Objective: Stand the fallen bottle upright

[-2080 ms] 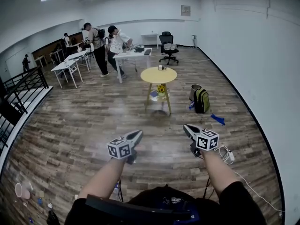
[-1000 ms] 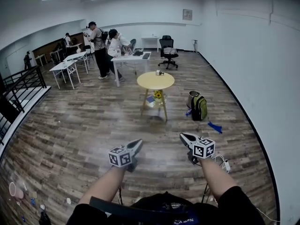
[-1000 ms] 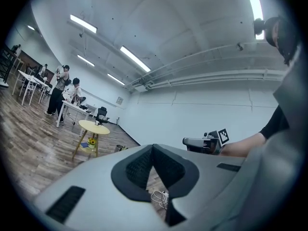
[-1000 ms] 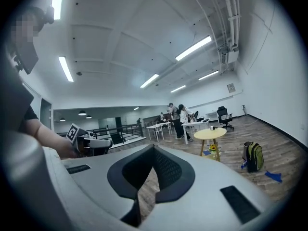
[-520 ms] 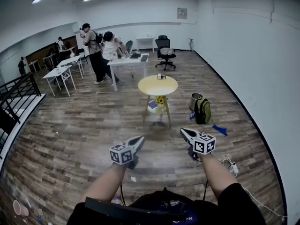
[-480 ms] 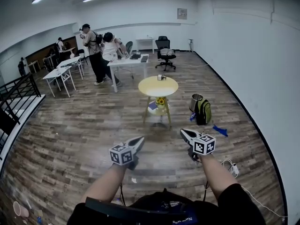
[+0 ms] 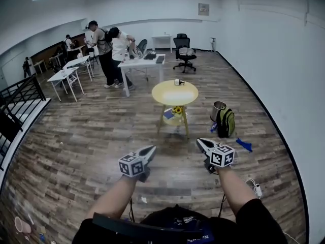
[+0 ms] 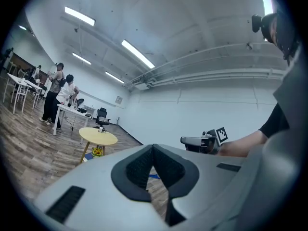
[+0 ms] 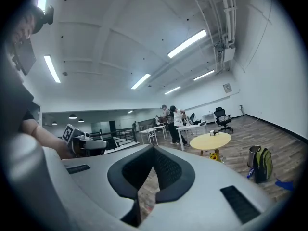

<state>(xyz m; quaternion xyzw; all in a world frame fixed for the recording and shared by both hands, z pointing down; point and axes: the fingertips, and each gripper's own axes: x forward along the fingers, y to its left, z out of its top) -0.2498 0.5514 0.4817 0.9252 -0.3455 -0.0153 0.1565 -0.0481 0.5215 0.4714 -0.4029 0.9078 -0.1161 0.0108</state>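
My left gripper (image 7: 149, 150) and right gripper (image 7: 201, 143) are both pressed together on nothing, held out over the wooden floor (image 7: 91, 131), well apart from the yellow round table (image 7: 175, 96); I cannot pick out the fallen bottle, so none of the task is done.

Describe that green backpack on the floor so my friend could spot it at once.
Start at the round yellow table mid-room. To its right in the head view sits the backpack, beside a metal bin. It's the only green-and-black thing there.
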